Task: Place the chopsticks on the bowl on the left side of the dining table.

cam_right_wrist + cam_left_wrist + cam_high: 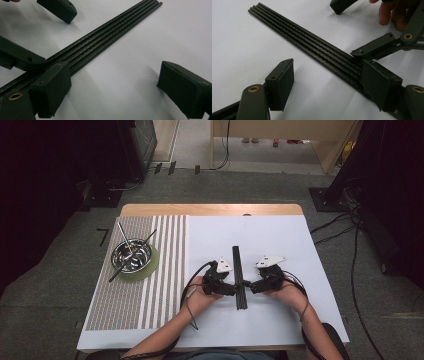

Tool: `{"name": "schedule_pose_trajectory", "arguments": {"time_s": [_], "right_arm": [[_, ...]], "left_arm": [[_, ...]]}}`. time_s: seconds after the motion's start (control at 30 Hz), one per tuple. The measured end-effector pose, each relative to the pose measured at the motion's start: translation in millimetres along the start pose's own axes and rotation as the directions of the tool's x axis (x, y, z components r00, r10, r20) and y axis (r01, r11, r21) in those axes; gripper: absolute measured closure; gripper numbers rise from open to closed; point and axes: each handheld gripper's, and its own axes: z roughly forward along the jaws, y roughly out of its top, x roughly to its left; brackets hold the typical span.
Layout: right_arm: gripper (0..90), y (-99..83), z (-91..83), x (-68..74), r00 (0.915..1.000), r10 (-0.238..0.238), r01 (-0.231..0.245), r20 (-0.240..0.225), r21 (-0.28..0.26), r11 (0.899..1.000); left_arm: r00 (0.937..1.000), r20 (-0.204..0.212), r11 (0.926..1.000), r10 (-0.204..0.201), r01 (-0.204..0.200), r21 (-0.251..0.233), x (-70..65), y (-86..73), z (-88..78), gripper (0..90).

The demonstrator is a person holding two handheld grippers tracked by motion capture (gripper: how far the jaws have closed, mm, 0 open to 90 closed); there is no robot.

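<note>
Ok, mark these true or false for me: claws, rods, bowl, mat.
1. The black rods lie side by side on the white sheet. True.
2. The left claw is shut on the rods. False: its jaws stand wide open, one pad at the rods' edge, the other apart on the sheet.
3. The right claw is open. True.
4. The metal bowl stands on the white sheet. False: it rests on a green mat on the striped cloth.
5. Sticks lie in the bowl. True.
</note>
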Motion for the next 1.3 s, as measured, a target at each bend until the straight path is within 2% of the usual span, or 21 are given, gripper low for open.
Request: {"name": "schedule_pose_trajectory", "arguments": {"time_s": [0.1, 0.53, 0.67, 0.73, 0.8, 0.97, 1.13, 1.3], "right_arm": [[10.9, 0.0, 0.0, 0.0, 1.0, 0.0, 0.0, -0.001, 0.0, 1.0], [10.9, 0.0, 0.0, 0.1, 1.0, 0.0, 0.0, 0.0, 0.0, 1.0], [10.9, 0.0, 0.0, -0.1, 1.0, -0.003, 0.003, 0.0, 0.0, 1.0], [10.9, 0.0, 0.0, -0.1, 1.0, -0.003, 0.003, 0.0, 0.0, 1.0], [10.9, 0.0, 0.0, -0.1, 1.0, -0.003, 0.003, 0.0, 0.0, 1.0], [10.9, 0.0, 0.0, -0.1, 1.0, -0.003, 0.003, 0.0, 0.0, 1.0], [10.9, 0.0, 0.0, 0.0, 1.0, -0.001, 0.001, 0.0, 0.0, 1.0], [10.9, 0.0, 0.1, 0.0, 1.0, -0.002, 0.002, 0.0, 0.0, 1.0]], "left_arm": [[1.0, -0.002, 1.0, 0.009, -0.009, -0.001, -0.4, 0.3, 0.0, 27.4], [1.0, -0.001, 1.0, 0.0, 0.0, -0.004, 2.6, -1.9, -1.6, 28.8], [0.9999, -0.012, 0.9999, 0.01, -0.01, 0.001, 3.1, -1.8, -3.4, 37.9], [0.9999, -0.012, 1.0, 0.005, -0.005, 0.004, 3.2, -1.6, -3.8, 38.7], [0.9998, -0.019, 0.9999, 0.0, 0.0, 0.011, 3.2, -1.2, -4.7, 43.2], [0.9993, -0.035, 0.9999, 0.01, -0.01, 0.012, 2.9, -1.8, -5.3, 48.9], [0.9989, -0.044, 0.9993, -0.013, 0.015, 0.035, 4.6, 0.1, -8.2, 57.5], [0.9988, -0.048, 0.9997, -0.011, 0.012, 0.021, 7.0, -2.9, -9.6, 65.6]]}}
